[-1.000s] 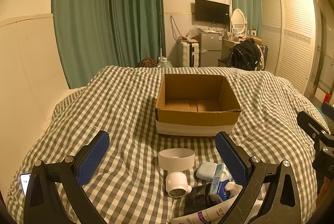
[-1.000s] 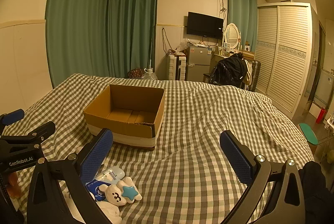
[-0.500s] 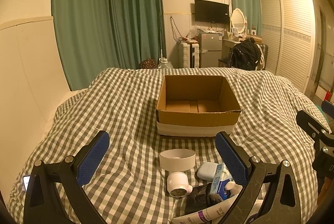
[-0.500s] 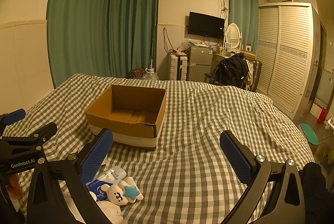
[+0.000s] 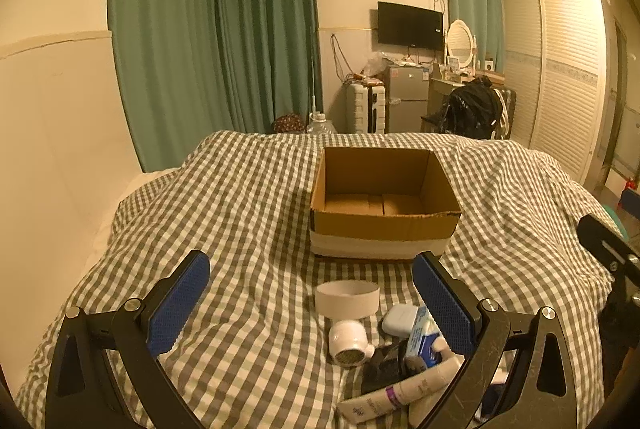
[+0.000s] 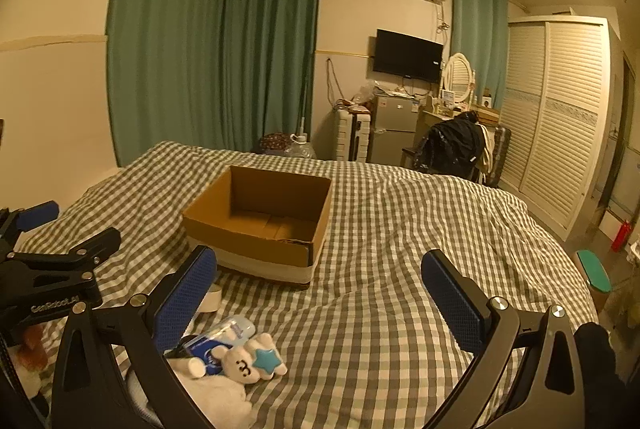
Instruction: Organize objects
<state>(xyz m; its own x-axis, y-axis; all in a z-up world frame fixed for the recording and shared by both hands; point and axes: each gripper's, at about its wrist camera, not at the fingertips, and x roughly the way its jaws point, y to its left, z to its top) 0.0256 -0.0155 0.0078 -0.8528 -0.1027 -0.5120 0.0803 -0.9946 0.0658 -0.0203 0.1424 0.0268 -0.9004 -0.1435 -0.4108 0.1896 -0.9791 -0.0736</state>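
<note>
An open, empty cardboard box (image 5: 384,205) stands on the checked bed, also in the right wrist view (image 6: 260,225). In front of it lies a pile: a white tape roll (image 5: 347,299), a small white round device (image 5: 349,344), a white earbud case (image 5: 400,319), a blue-and-white pack (image 5: 420,343), a cream tube (image 5: 400,395) and a black item (image 5: 386,365). A white plush with a blue star (image 6: 250,359) lies near it. My left gripper (image 5: 311,303) is open and empty above the pile. My right gripper (image 6: 319,295) is open and empty over bare bedding.
The checked duvet (image 5: 240,213) covers the bed, with a wall on the left. Beyond the foot stand green curtains (image 5: 216,41), a small fridge (image 5: 406,101), a chair with a black bag (image 5: 474,109) and a white wardrobe (image 5: 560,69).
Both views have drifted slightly; the box and pile sit a little lower in the left wrist view. Both grippers stay open and empty.
</note>
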